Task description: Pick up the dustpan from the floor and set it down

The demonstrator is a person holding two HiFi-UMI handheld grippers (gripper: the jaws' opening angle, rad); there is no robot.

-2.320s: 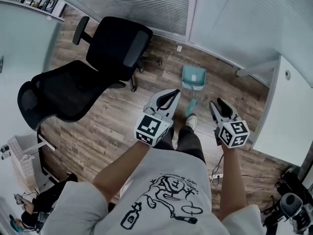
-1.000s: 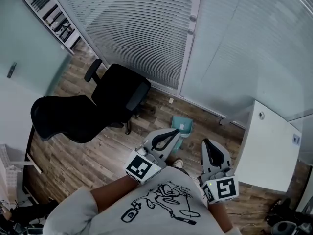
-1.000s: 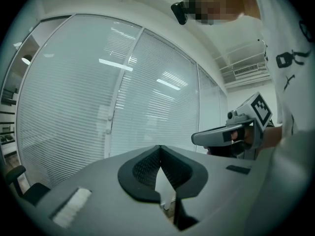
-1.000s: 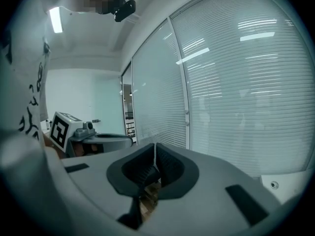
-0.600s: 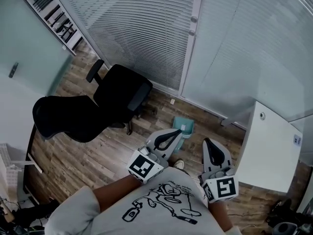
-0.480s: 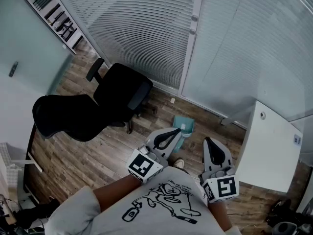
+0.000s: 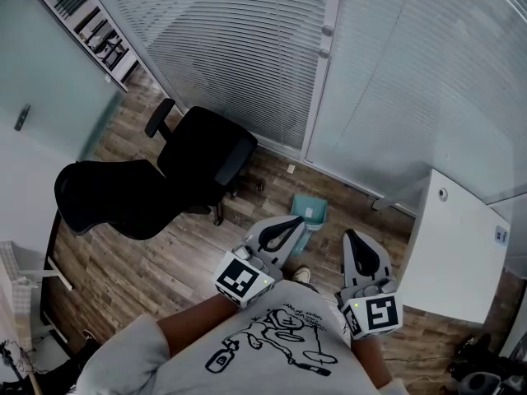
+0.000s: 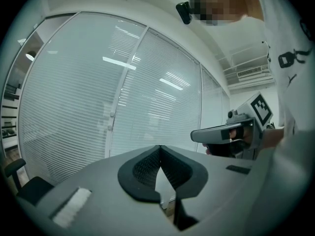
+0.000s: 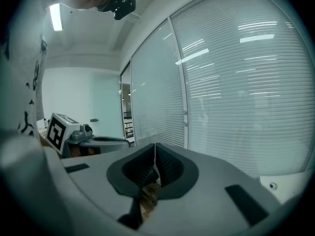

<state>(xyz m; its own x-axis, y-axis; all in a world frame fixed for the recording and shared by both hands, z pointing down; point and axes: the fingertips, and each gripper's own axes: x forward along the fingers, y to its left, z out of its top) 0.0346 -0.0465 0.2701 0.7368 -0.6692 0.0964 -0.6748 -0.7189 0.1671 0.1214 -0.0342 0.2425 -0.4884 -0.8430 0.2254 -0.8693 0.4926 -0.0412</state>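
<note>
1. A slatted, frosted glass wall (image 7: 247, 48) spans the far side.
2. A brown wood-plank floor (image 7: 165, 262) lies below it.
3. Two black mesh office chairs (image 7: 198, 159) stand on the left.
4. A white rectangular table (image 7: 453, 253) is on the right.
5. The left gripper (image 7: 298, 220) is clenched on nothing, its tips touching.
6. The right gripper (image 7: 350, 237) is likewise clamped together and empty.
7. The small teal plastic dustpan (image 7: 311, 212) rests on the floor near the glass wall, held by neither gripper and partly hidden behind the left gripper.
</note>
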